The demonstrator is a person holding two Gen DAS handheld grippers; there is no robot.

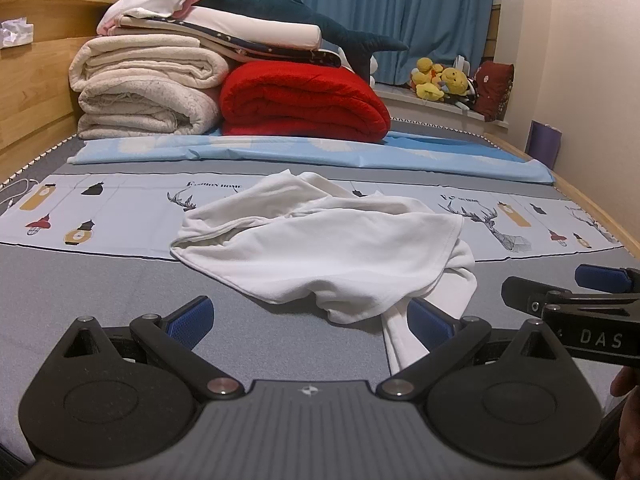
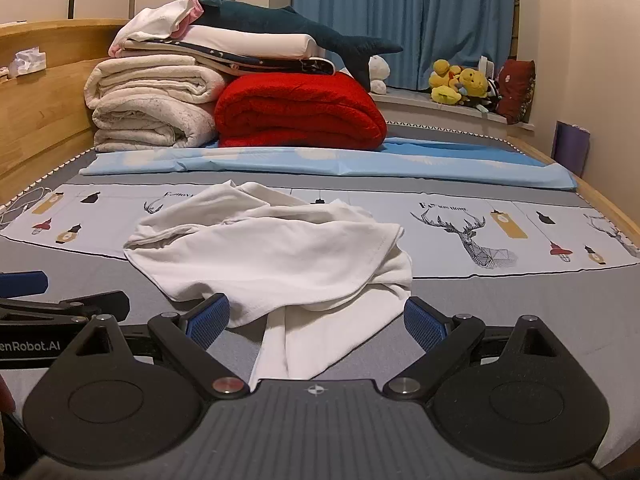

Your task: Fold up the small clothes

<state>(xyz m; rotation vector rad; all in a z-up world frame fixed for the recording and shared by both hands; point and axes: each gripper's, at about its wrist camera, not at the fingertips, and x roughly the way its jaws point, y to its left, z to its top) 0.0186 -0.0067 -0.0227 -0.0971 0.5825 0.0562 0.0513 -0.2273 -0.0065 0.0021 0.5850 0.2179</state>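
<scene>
The crumpled white cotton garment (image 1: 320, 240) lies unfolded at mid-bed on the grey printed bedsheet (image 1: 100, 300), while the left gripper (image 1: 308, 316) and right gripper (image 2: 316, 316), both spread wide and empty, sit at six o'clock of it, apparently positioned to take its near edge.

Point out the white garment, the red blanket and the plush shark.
white garment (image 2: 280, 256), right wrist view, on its flat upper layer.
red blanket (image 1: 300, 100), left wrist view, on the front of the folded roll.
plush shark (image 2: 280, 20), right wrist view, on its body atop the stack.
</scene>
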